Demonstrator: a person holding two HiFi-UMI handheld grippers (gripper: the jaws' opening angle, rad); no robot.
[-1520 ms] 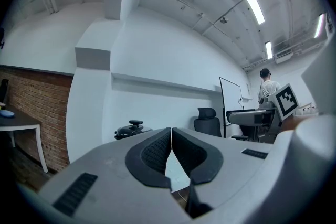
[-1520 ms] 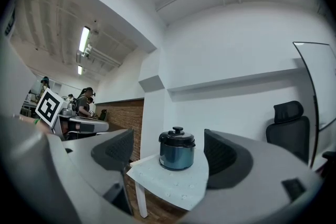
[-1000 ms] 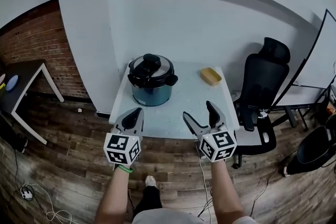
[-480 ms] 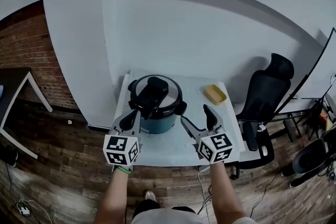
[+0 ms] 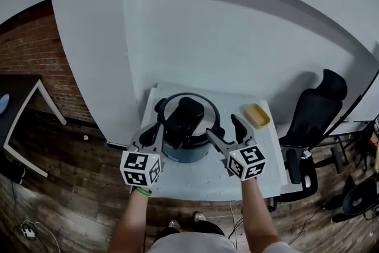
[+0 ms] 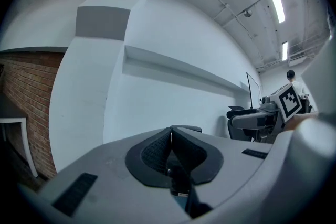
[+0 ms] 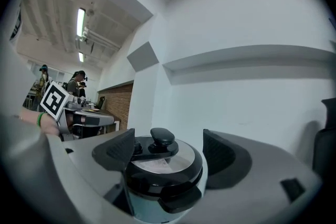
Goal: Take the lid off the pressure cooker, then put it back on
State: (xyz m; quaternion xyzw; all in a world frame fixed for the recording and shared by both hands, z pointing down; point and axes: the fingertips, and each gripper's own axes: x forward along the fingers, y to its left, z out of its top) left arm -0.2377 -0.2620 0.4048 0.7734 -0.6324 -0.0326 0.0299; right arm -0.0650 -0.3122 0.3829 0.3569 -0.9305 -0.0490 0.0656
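Observation:
The pressure cooker (image 5: 188,149) stands on the white table (image 5: 208,178), a blue-grey pot under a steel lid (image 5: 204,111) with a black handle bar and knob (image 5: 183,118). The lid sits on the pot. My left gripper (image 5: 155,130) is shut and empty, just left of the pot at its near side. In the left gripper view its pads (image 6: 160,148) touch and hide nearly all of the cooker. My right gripper (image 5: 225,130) is open at the pot's near right. The right gripper view frames the cooker (image 7: 163,178) between the spread jaws of that gripper (image 7: 169,148), without contact.
A small yellow dish (image 5: 257,115) lies on the table's far right. A black office chair (image 5: 317,115) stands right of the table, a grey wall column (image 5: 95,62) on its left. People sit at desks (image 7: 79,113) in the distance.
The view has closed in on the table, and both grippers have come forward to either side of the cooker. Left stays shut, right stays open.

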